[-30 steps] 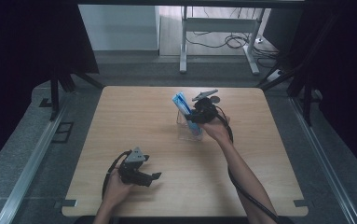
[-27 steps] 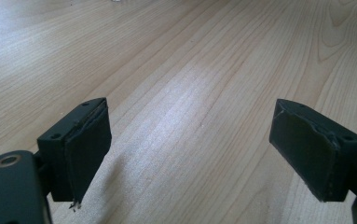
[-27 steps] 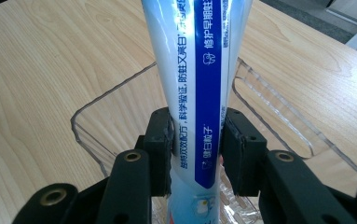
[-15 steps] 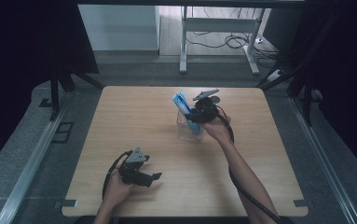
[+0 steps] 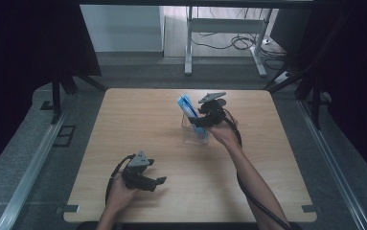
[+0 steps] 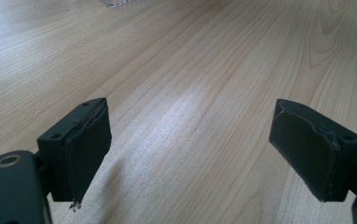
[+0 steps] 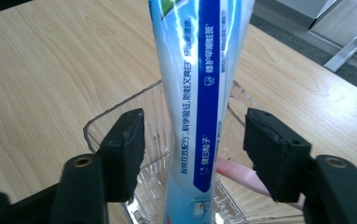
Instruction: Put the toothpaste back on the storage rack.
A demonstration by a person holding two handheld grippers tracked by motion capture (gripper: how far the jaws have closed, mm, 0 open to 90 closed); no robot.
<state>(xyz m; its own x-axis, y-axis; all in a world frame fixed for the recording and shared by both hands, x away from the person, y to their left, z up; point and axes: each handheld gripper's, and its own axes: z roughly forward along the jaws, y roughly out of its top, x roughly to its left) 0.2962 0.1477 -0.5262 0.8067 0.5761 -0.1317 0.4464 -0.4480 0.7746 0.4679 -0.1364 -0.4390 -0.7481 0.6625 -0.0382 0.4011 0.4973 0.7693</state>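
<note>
Blue toothpaste tube (image 7: 195, 93) | between right tool (image 7: 192, 140) pads, untouched | upright in clear container (image 7: 120, 116)

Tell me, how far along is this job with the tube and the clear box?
Nearly done, it seems. The tube already stands in the clear box, beside something pink. The right claw has just been opening; its pads stand apart from the tube between them. Left to do: pulling that claw away. The left claw waits open over the table.
</note>
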